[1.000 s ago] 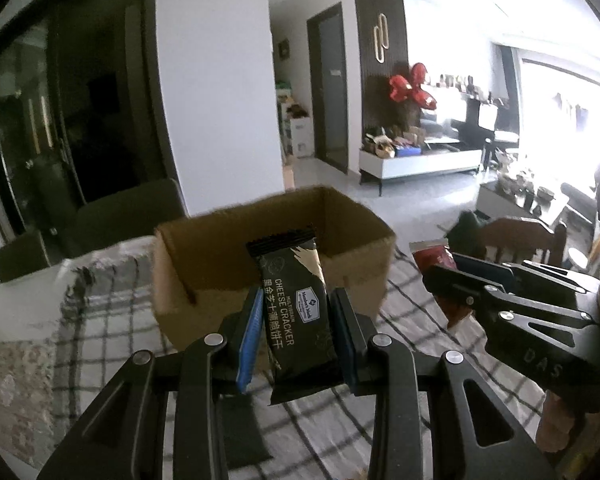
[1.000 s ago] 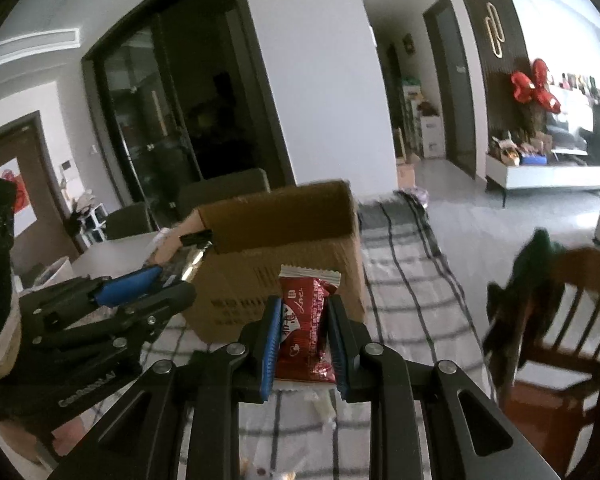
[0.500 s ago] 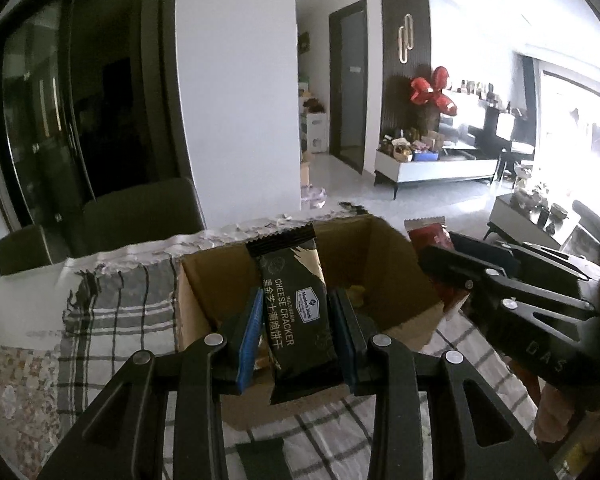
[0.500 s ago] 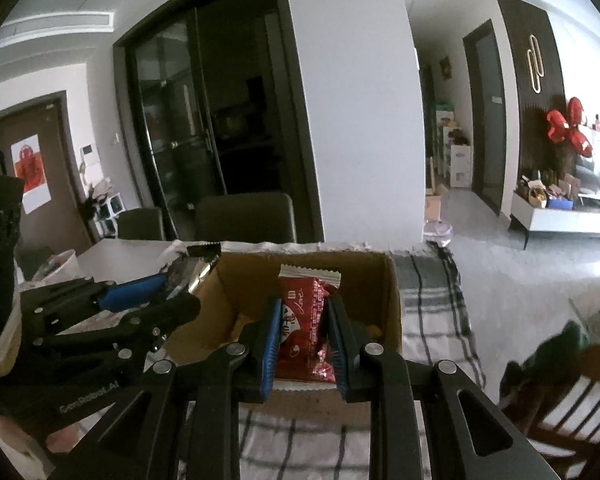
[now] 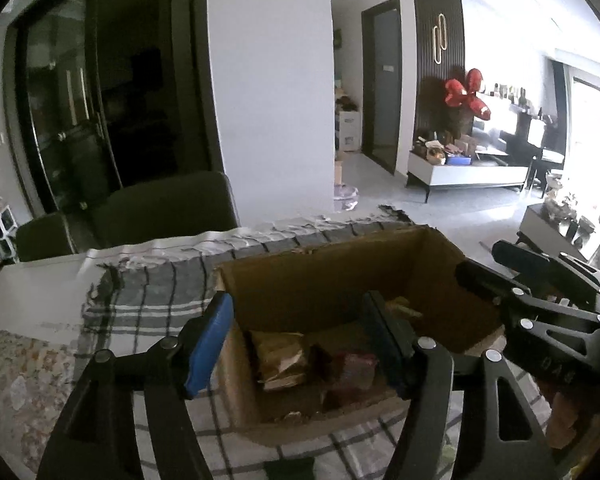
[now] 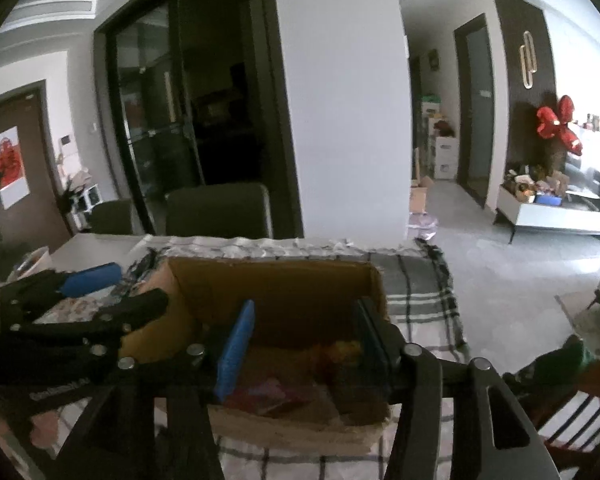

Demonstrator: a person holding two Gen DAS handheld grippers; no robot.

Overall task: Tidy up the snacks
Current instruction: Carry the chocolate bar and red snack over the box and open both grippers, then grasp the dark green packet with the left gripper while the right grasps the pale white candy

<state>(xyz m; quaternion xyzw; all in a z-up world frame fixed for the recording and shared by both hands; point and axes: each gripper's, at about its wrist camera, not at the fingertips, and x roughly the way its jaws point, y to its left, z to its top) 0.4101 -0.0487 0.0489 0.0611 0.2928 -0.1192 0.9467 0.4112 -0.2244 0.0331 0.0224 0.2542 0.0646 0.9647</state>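
The open-topped box (image 5: pixel 340 280) sits on the plaid cloth (image 5: pixel 148 300). Over its near rim both the left gripper (image 5: pixel 296 344) and right gripper (image 6: pixel 300 352) are opening, empty. Snacks (image 5: pixel 284 360) lie inside the box.

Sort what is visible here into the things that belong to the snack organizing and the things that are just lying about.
Part of the job:
- cardboard box, open on the checked cloth
- snack packets lying inside it
- left tool, jaws opening, nothing between them
- right tool, jaws opening, nothing between them

Just lying about:
- checked cloth
- dark chairs
- red balloon decoration
- white low cabinet
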